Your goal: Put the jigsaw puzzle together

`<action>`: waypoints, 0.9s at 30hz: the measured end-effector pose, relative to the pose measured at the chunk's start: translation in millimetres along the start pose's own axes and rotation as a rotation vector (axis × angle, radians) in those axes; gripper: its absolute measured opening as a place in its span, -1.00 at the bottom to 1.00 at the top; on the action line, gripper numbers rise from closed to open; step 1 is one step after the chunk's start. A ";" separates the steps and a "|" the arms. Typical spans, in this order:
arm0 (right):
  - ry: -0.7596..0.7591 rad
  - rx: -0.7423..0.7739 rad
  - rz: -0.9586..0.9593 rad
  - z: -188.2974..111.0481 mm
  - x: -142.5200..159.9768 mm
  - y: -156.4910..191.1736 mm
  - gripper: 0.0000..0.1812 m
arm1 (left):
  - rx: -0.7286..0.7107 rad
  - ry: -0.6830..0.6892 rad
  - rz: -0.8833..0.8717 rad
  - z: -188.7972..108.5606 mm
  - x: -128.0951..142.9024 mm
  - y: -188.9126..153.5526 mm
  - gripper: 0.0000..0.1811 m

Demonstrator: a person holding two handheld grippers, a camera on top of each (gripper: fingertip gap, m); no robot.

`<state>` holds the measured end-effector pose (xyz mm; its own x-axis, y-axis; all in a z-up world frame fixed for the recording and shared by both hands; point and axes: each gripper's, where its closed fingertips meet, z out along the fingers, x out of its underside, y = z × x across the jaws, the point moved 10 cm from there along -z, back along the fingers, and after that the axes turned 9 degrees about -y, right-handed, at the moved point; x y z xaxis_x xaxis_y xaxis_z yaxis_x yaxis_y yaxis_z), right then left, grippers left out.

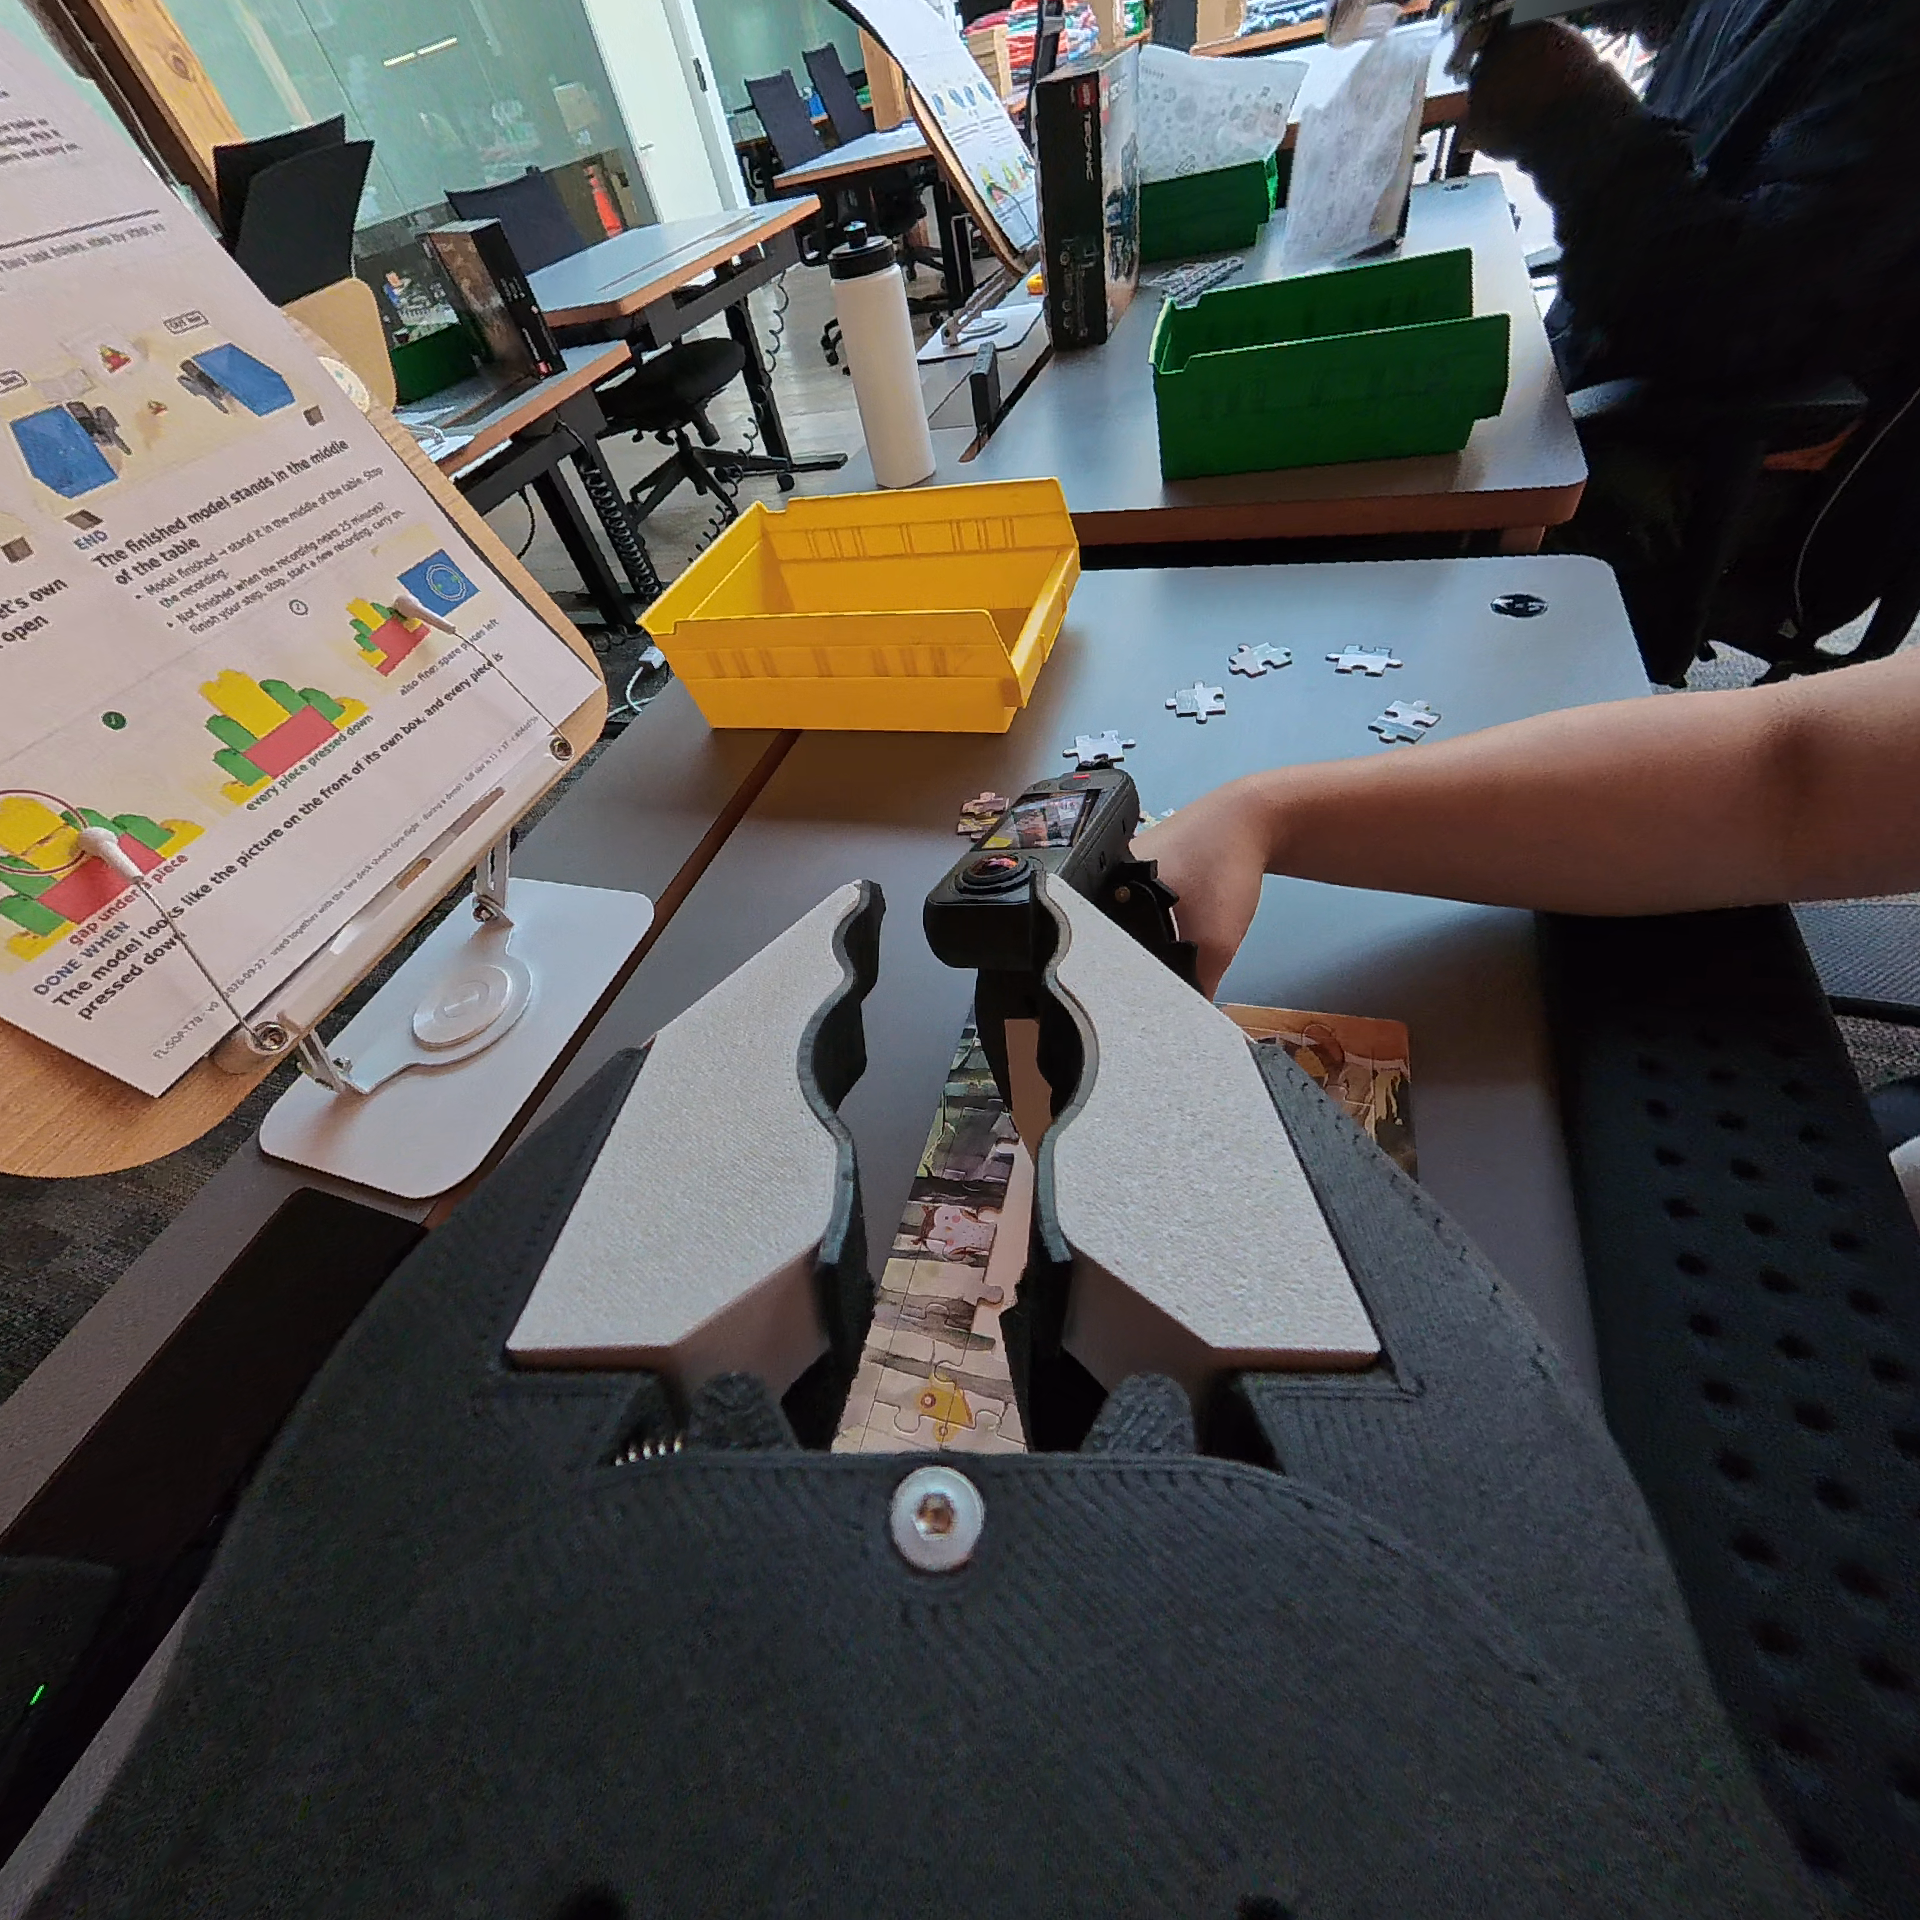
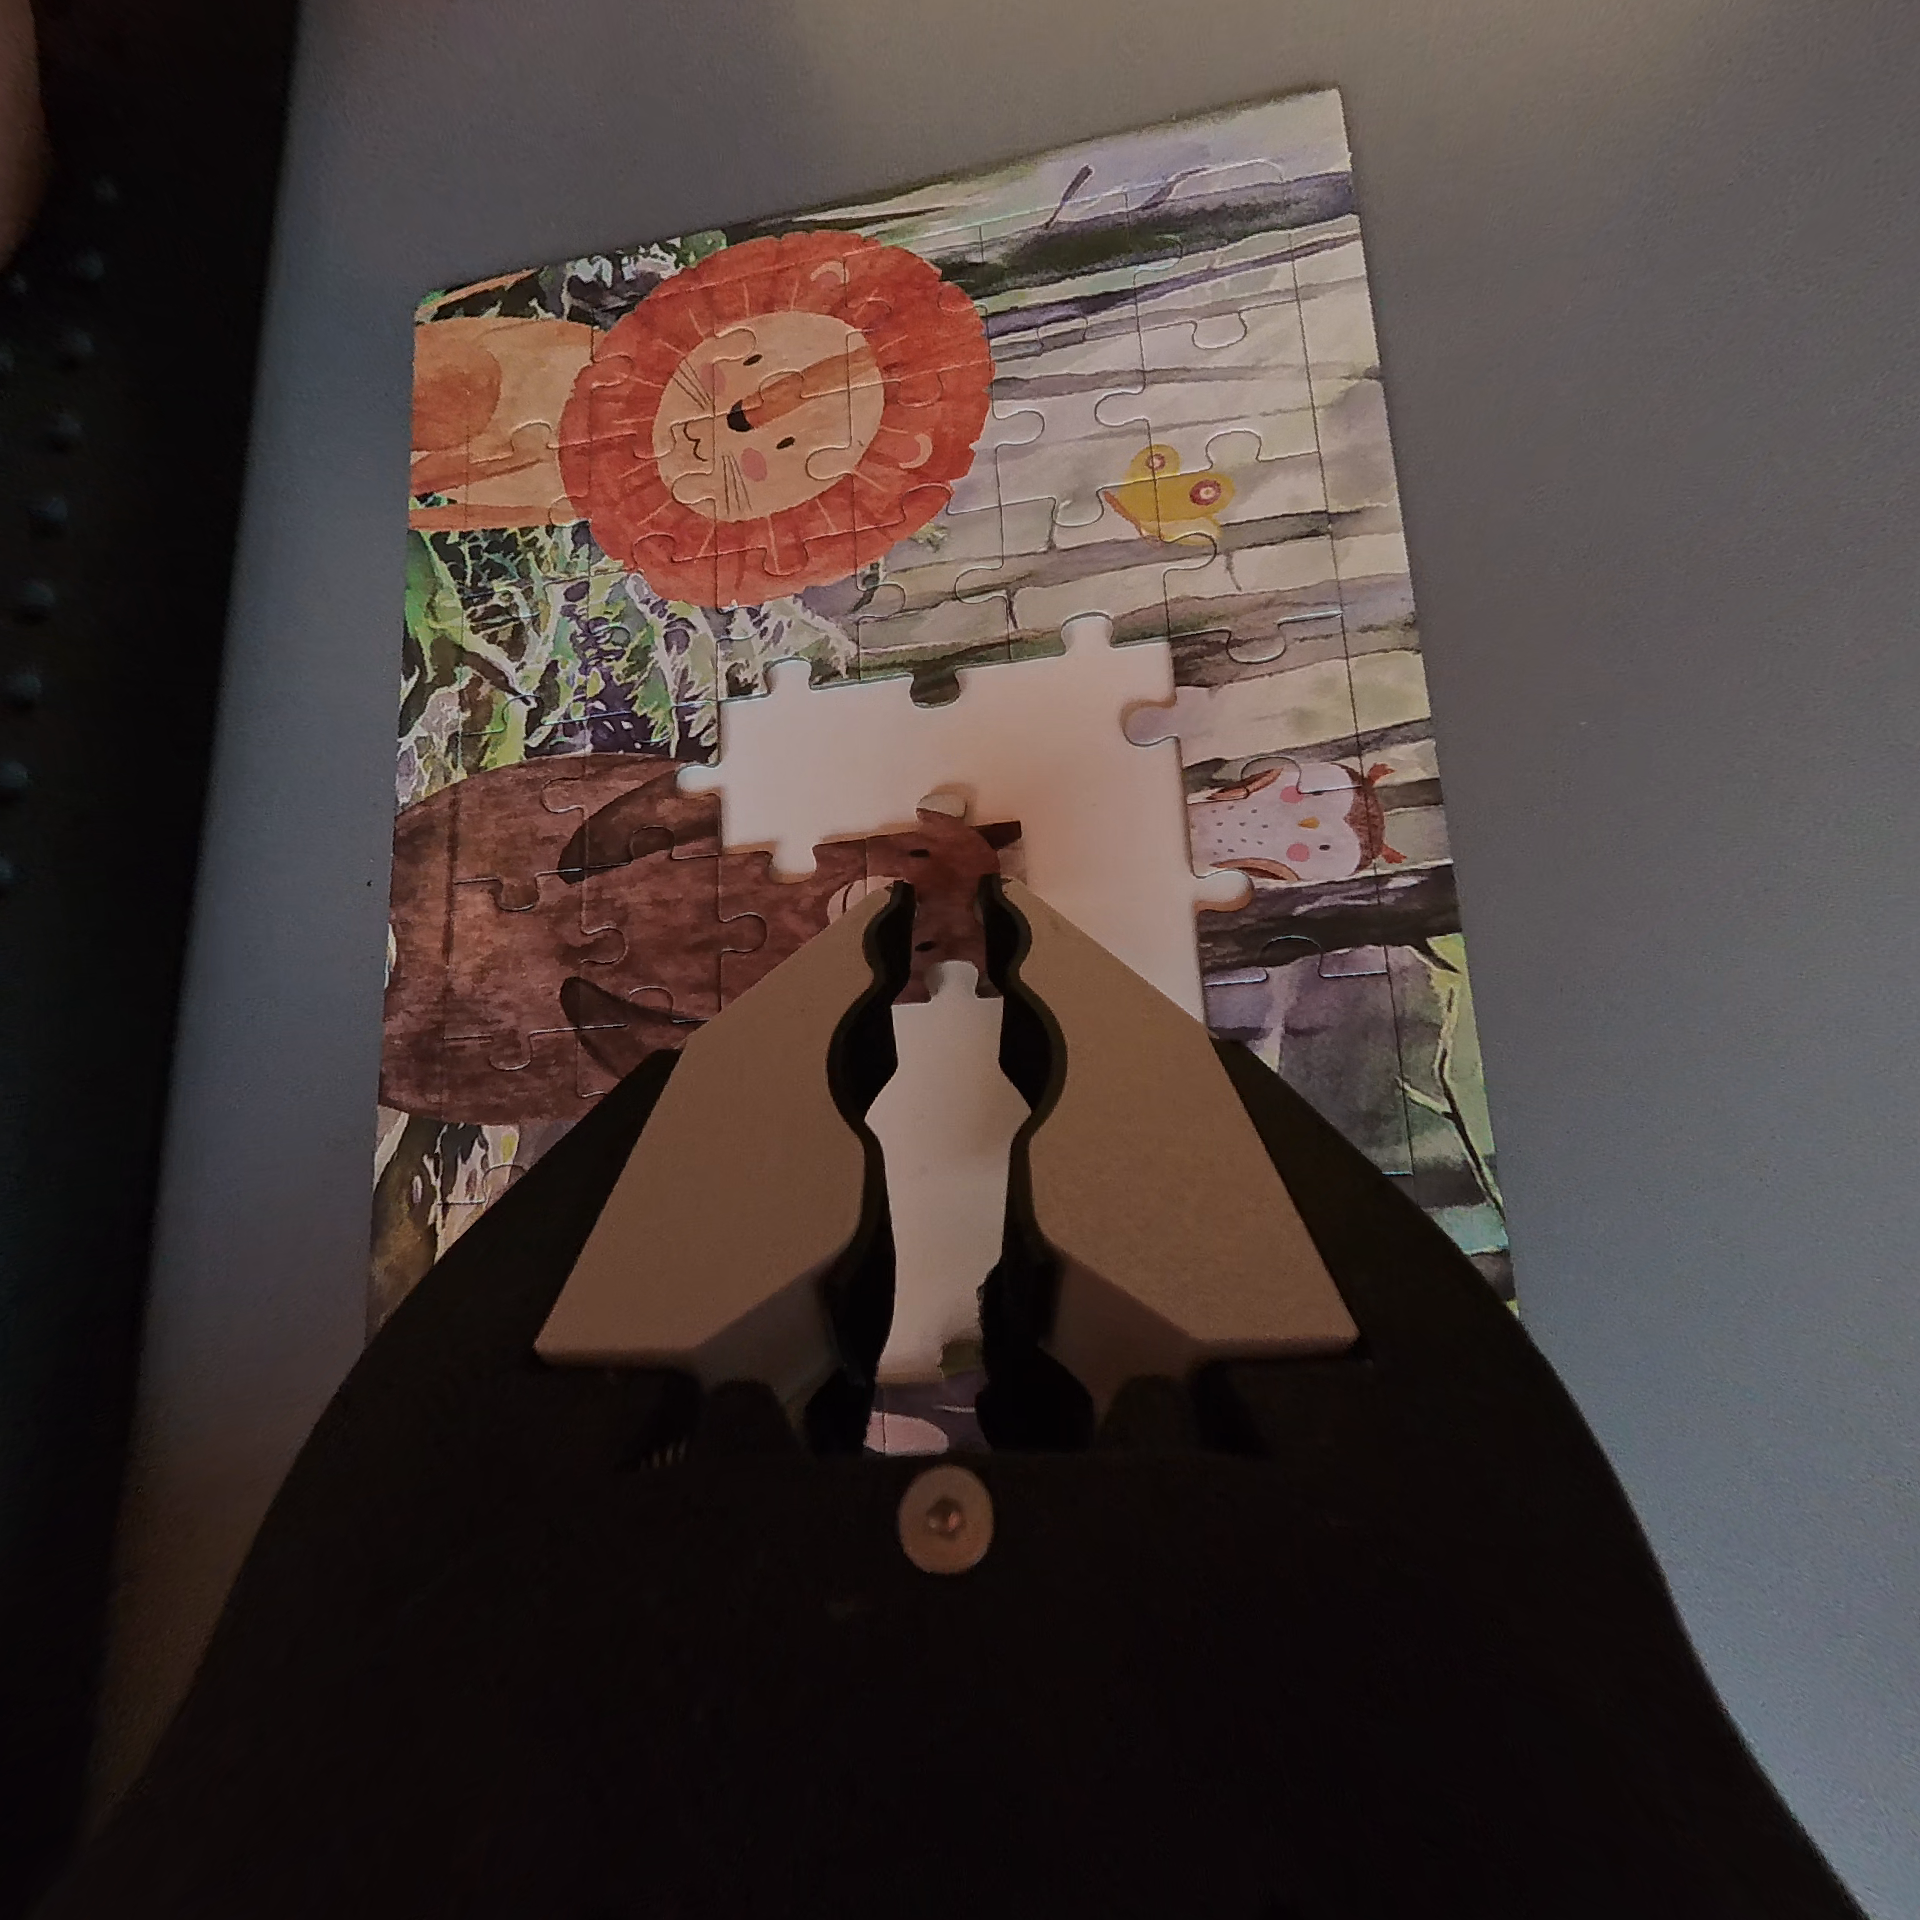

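The jigsaw puzzle (image 2: 790, 436) lies flat on the grey table, showing a lion, a butterfly and an owl. A white gap (image 2: 935, 748) of several pieces is open in its middle. My right gripper (image 2: 951, 899) is shut on a brown puzzle piece (image 2: 945, 883) and holds it at the gap's lower edge, beside the brown animal. My left gripper (image 1: 966, 914) is open and empty, hovering above the puzzle's near part (image 1: 940, 1299). The right gripper's camera (image 1: 1039, 842) and the hand holding it show just beyond my left fingertips. Several loose pieces (image 1: 1262, 657) lie face down farther back.
A yellow bin (image 1: 873, 603) stands at the table's far left. A stand with an instruction sheet (image 1: 239, 623) is at the left. A green bin (image 1: 1330, 384) and a white bottle (image 1: 883, 364) are on the table behind. A person's forearm (image 1: 1558, 800) crosses from the right. Some 25 cm of space lies between my two pairs of fingers.
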<state>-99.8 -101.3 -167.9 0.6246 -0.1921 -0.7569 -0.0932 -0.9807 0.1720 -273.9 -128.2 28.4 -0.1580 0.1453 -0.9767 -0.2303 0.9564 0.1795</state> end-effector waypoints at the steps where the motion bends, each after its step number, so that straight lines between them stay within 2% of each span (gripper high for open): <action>1: 0.000 0.002 -0.001 -0.1 0.5 -0.3 -0.87 | 0.000 0.000 0.001 0.1 0.0 -0.1 -0.71; 6: -0.047 0.014 -0.037 -7.4 -3.0 0.6 -0.85 | 0.000 0.004 0.003 0.2 0.3 -0.3 -0.71; 10: -0.069 -0.008 -0.028 -18.9 -2.9 1.4 -1.00 | 0.009 0.022 -0.001 0.2 2.5 -0.3 -0.72; 17: 0.012 -0.045 -0.061 -6.5 5.3 6.0 -1.00 | 0.057 0.190 0.060 9.0 17.5 -7.0 -0.89; 19: 0.019 -0.047 -0.062 -5.3 5.1 6.8 -1.00 | 0.083 0.210 0.075 11.3 19.3 -10.4 -1.00; 22: 0.025 -0.042 -0.060 -4.8 5.7 6.9 -1.00 | 0.162 0.314 0.083 13.9 31.1 -16.6 -1.00; 24: 0.026 -0.040 -0.060 -4.8 5.9 7.0 -1.00 | 0.159 0.406 0.101 16.8 40.7 -16.1 -1.00; 27: 0.025 -0.036 -0.065 -4.8 6.3 7.5 -1.00 | 0.149 0.435 0.084 20.3 43.6 -14.5 -1.00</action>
<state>-92.9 -109.7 -168.3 0.6473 -0.1270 -0.7516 -0.0246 -0.9890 0.1460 -258.0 -130.6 -19.2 -0.5651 0.1342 -0.8141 -0.0642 0.9766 0.2055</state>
